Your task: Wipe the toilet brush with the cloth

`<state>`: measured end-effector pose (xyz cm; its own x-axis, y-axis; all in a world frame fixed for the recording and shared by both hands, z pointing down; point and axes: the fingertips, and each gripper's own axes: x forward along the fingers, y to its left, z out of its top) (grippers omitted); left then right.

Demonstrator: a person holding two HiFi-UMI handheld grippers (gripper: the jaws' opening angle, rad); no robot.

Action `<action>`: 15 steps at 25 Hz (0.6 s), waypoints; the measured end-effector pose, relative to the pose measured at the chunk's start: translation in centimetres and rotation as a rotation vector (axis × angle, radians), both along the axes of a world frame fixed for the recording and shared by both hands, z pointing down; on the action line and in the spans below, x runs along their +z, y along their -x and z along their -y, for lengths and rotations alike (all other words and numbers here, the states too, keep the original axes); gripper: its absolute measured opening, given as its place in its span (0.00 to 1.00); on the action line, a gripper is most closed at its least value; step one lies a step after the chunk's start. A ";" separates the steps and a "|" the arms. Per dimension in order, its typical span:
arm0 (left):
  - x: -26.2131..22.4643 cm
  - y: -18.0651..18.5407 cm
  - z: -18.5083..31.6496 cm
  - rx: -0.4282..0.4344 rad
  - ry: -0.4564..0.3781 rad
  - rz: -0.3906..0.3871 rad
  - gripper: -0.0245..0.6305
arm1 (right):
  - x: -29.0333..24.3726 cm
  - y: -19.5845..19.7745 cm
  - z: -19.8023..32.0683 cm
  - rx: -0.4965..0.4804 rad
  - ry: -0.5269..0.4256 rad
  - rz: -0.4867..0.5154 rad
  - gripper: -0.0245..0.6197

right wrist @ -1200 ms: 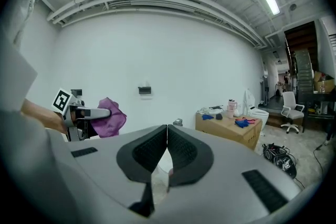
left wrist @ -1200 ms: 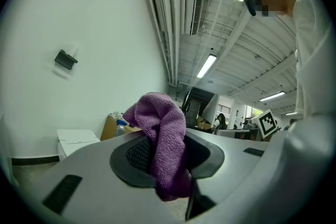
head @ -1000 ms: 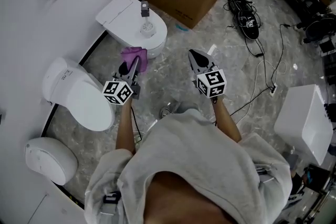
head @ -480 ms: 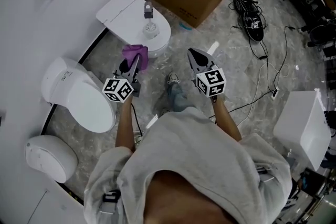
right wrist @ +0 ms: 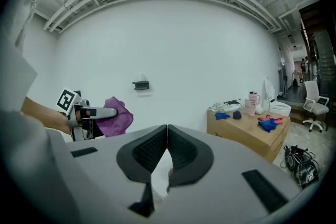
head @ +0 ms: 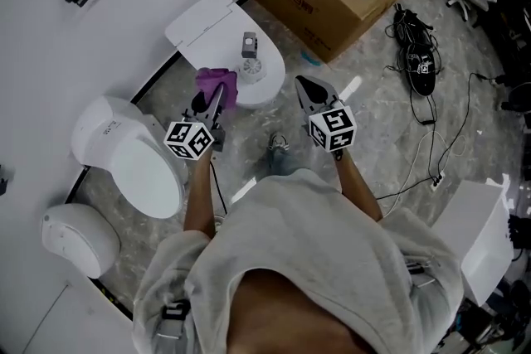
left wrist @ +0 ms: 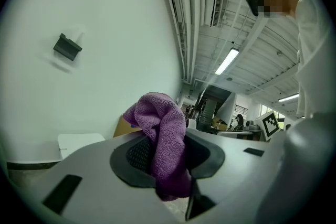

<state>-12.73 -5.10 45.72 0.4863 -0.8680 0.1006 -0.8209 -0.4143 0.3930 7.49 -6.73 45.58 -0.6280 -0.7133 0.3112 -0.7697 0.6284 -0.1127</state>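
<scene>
Left gripper [left wrist: 168, 165] is clamped on the purple cloth [left wrist: 157, 118]. The cloth is bunched between the pads, with a fold sticking up past the tips. It's soft and limp, so expect it to flop; wipe with the bulk of it, not the loose corner. Right gripper [right wrist: 167, 136] has its jaws closed tip to tip with nothing in them.

The toilet brush [head: 249, 58] looks to be the grey-topped piece standing upright in a clear base on the closed lid of the nearest toilet [head: 207, 21], just beyond the cloth in the head view. I'd guess it's light, stiff and top-heavy, so it may tip if nudged. Take it by the handle near the top, and open the right gripper first.

Hard to read:
- The brush is small in the head view, and I can't make out any bristles or tell whether it lifts out of the base.
- Neither gripper view shows the brush — each gripper's own body blocks the lower field.
</scene>
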 end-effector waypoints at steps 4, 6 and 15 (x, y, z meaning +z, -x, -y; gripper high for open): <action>0.2 0.2 4.1 -0.038 0.015 0.010 0.24 | 0.3 0.8 5.1 -0.044 0.010 0.019 0.09; 0.3 0.4 5.7 -0.060 0.022 0.018 0.24 | 0.5 1.3 7.2 -0.071 0.014 0.028 0.09; 1.1 1.3 10.5 -0.127 0.050 0.036 0.24 | 1.5 3.5 13.2 -0.150 0.043 0.057 0.09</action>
<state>-14.01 -15.59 46.81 0.3681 -0.9158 0.1605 -0.8793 -0.2868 0.3803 4.01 -19.88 47.11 -0.7438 -0.5970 0.3006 -0.6593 0.7292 -0.1830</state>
